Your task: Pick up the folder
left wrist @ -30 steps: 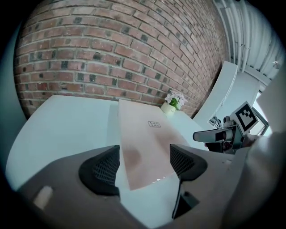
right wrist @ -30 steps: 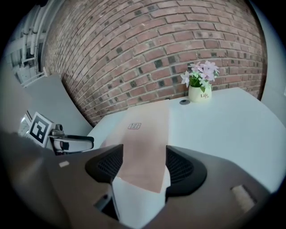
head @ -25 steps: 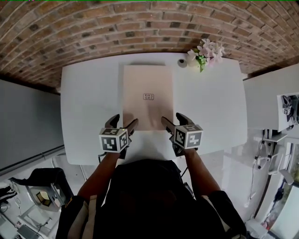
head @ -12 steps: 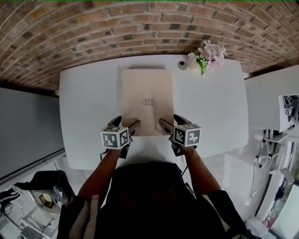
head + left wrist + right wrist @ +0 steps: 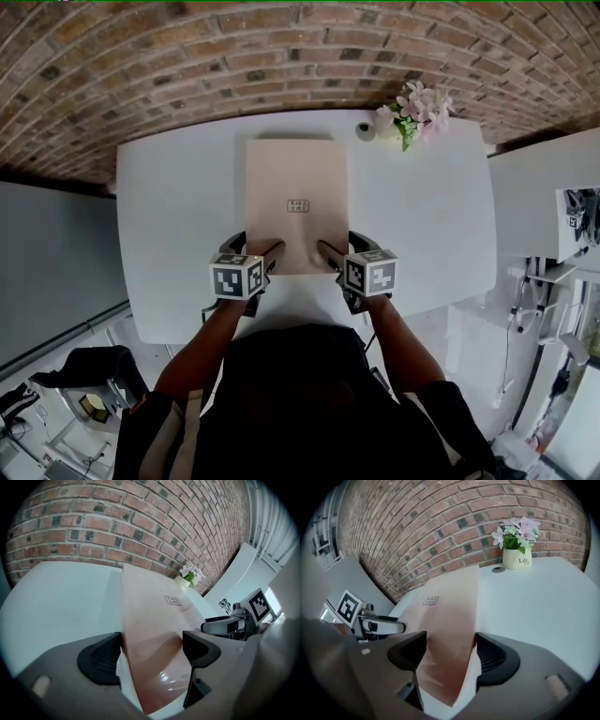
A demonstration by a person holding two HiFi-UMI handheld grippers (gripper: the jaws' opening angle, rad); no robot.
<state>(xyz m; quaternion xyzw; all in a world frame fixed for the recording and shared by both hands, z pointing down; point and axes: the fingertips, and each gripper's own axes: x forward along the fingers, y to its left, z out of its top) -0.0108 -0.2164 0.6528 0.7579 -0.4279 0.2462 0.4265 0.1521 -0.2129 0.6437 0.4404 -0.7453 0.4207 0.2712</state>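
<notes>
Jaws of my left gripper (image 5: pixel 150 654) stand wide, having just opened, astride the near left corner of the tan folder (image 5: pixel 296 183). My right gripper (image 5: pixel 449 660) is likewise spread across the near right corner. It lies flat on the white table (image 5: pixel 178 216).

The one word I can read is "Life", printed on the small white flower pot (image 5: pixel 518 558). The folder (image 5: pixel 450 620) carries a small boxed label (image 5: pixel 430 601), its characters too fine to read. The cubes on my left gripper (image 5: pixel 255 246) and right gripper (image 5: pixel 343 244) show only black-and-white square markers.
</notes>
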